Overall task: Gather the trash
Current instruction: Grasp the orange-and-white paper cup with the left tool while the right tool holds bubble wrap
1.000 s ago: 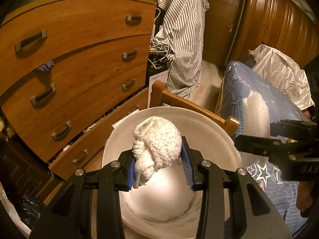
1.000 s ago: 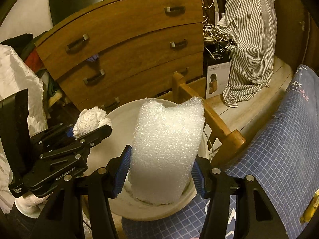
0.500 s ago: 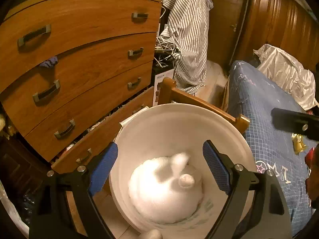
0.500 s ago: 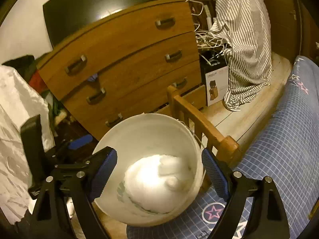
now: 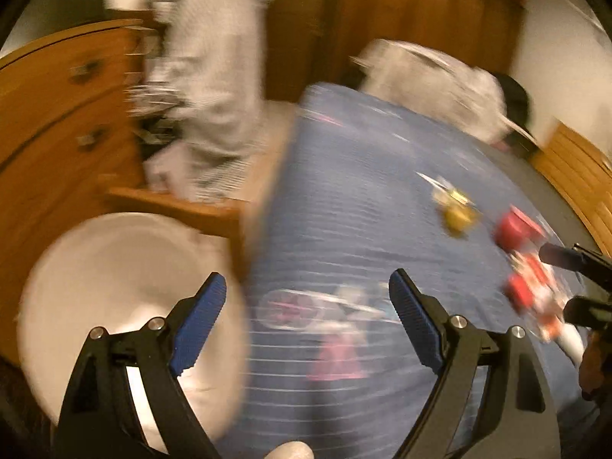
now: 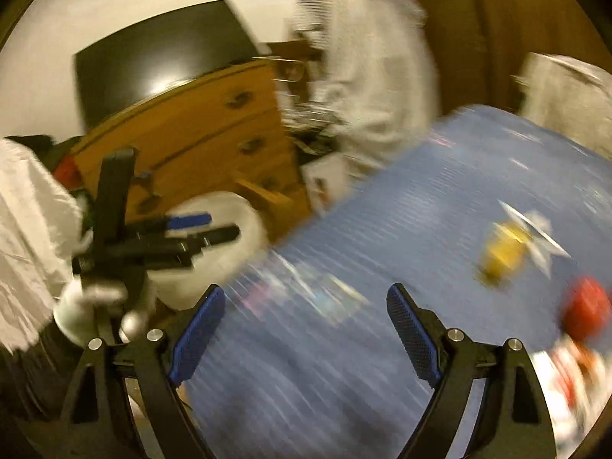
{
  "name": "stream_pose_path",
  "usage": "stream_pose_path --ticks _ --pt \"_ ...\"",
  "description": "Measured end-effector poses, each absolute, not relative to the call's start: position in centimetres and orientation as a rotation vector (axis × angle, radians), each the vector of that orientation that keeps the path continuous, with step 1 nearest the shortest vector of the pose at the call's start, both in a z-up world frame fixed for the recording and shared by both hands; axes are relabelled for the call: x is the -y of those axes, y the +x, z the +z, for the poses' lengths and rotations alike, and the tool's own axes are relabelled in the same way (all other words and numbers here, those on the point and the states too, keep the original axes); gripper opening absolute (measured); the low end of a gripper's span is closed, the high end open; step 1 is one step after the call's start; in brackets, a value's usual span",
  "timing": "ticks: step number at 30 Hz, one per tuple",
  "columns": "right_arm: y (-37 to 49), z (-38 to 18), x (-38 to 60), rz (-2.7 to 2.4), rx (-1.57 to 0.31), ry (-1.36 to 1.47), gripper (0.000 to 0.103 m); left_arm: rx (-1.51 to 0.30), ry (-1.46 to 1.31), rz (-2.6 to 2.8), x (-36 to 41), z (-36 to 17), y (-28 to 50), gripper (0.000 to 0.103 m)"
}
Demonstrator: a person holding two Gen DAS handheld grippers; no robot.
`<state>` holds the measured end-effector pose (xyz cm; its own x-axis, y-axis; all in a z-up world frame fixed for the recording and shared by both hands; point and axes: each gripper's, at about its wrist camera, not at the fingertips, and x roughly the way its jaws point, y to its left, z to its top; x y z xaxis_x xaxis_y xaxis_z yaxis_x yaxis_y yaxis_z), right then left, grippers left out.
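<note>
Both views are smeared by motion. My left gripper (image 5: 306, 287) is open and empty, hanging over the edge of the blue bed cover (image 5: 363, 176), with the white bucket (image 5: 107, 267) at its lower left. My right gripper (image 6: 306, 298) is also open and empty above the blue cover (image 6: 440, 199). On the cover lie a yellow wrapper (image 5: 457, 214) (image 6: 505, 252) and red-and-white packaging (image 5: 524, 264) (image 6: 585, 310), to the right of both grippers. The left gripper (image 6: 199, 229) shows in the right wrist view over the bucket (image 6: 229, 210). The right gripper's fingers (image 5: 562, 258) reach in beside the red packaging.
A wooden chest of drawers (image 5: 57, 122) stands left, with a wooden bed post (image 5: 183, 202) between bucket and bed. A striped shirt (image 5: 206, 76) hangs behind. A white plastic bag (image 5: 440, 84) lies at the bed's far end. A dark screen (image 6: 153, 69) tops the drawers.
Both grippers opened and dropped the white wad and the foam piece into the bucket. Since then both have swung right, away from the bucket and over the blue bed.
</note>
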<state>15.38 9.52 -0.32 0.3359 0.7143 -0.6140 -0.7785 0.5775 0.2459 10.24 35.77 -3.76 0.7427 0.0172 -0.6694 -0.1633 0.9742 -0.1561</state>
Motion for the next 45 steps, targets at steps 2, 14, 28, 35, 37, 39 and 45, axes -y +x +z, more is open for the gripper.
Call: stream_pose_path --ticks 2,14,28,35,37,39,45 --pt "15.0 -2.0 -3.1 0.876 -0.780 -0.090 0.087 -0.755 -0.192 0.017 -32.3 -4.6 11.2 0.084" --pt "11.5 -8.8 20.5 0.533 -0.918 -0.201 0.087 -0.848 0.012 -0.444 -11.7 -8.9 14.4 0.084" --pt "10.9 -9.5 23.6 0.517 -0.927 -0.050 0.049 -0.888 0.123 -0.641 -1.6 -10.3 18.8 0.083" --pt "10.8 -11.1 27.3 0.447 -0.952 0.052 0.049 -0.957 0.082 -0.756 -1.8 -9.8 13.9 0.075" --pt "10.5 -11.3 27.2 0.456 -0.945 0.066 0.050 -0.930 0.053 -0.715 -2.8 -9.1 13.4 0.075" --pt "10.6 -11.3 27.2 0.469 -0.940 0.080 0.050 -0.874 0.022 -0.624 -3.9 -8.0 13.6 0.077" --pt "11.0 -11.7 27.3 0.463 -0.930 0.081 0.051 -0.801 0.147 -0.520 -0.4 -7.0 14.3 0.085"
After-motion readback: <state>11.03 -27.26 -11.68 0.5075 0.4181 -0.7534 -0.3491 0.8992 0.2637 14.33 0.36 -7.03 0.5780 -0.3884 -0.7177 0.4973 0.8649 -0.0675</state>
